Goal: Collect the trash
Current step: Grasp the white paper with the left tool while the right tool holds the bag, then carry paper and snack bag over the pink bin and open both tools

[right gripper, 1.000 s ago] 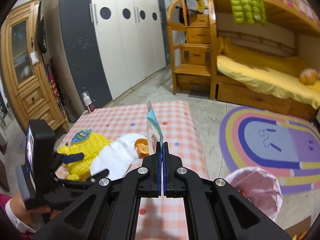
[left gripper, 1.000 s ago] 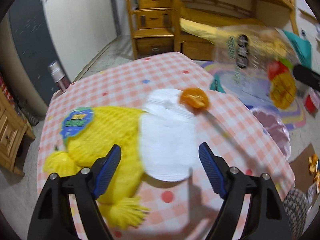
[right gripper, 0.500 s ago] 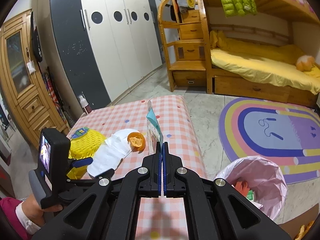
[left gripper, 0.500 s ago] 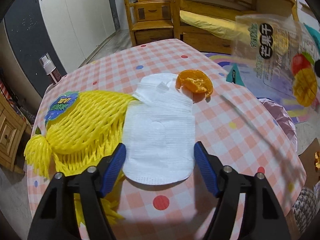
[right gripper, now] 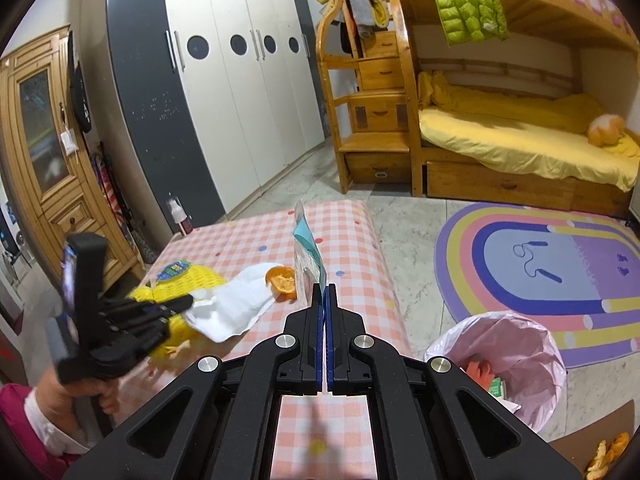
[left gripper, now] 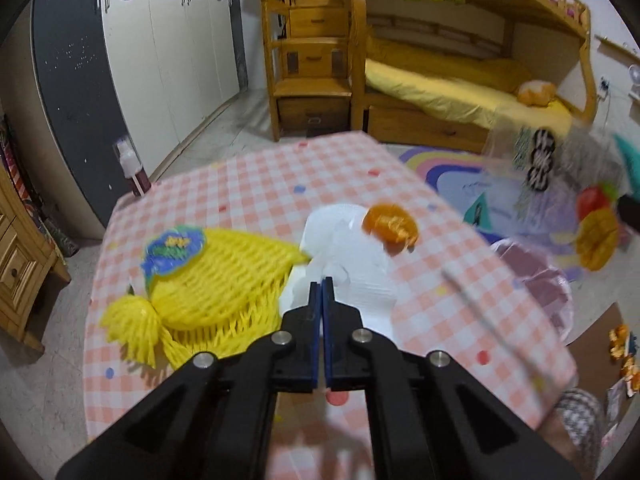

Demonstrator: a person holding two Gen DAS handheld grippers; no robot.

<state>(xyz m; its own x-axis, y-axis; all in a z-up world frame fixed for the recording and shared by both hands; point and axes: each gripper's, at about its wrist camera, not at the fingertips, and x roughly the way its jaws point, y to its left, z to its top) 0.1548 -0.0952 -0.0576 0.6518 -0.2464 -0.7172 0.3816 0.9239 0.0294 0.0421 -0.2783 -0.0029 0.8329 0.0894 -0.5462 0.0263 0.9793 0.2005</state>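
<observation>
Pinching white mask (left gripper: 352, 276) between left gripper (left gripper: 322, 284) jaws.

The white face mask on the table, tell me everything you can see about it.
The white face mask is soft, pleated, fabric-like, now crumpled and lifted at its near end, where the left gripper has just closed its fingers on it. Its far end still rests on the pink checked tablecloth, touching the orange peel. The yellow foam fruit net lies against its side.

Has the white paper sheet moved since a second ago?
Yes. The white paper sheet, pinched by the left gripper, now has its near end lifted off the checked table; it lay flat before.
</observation>
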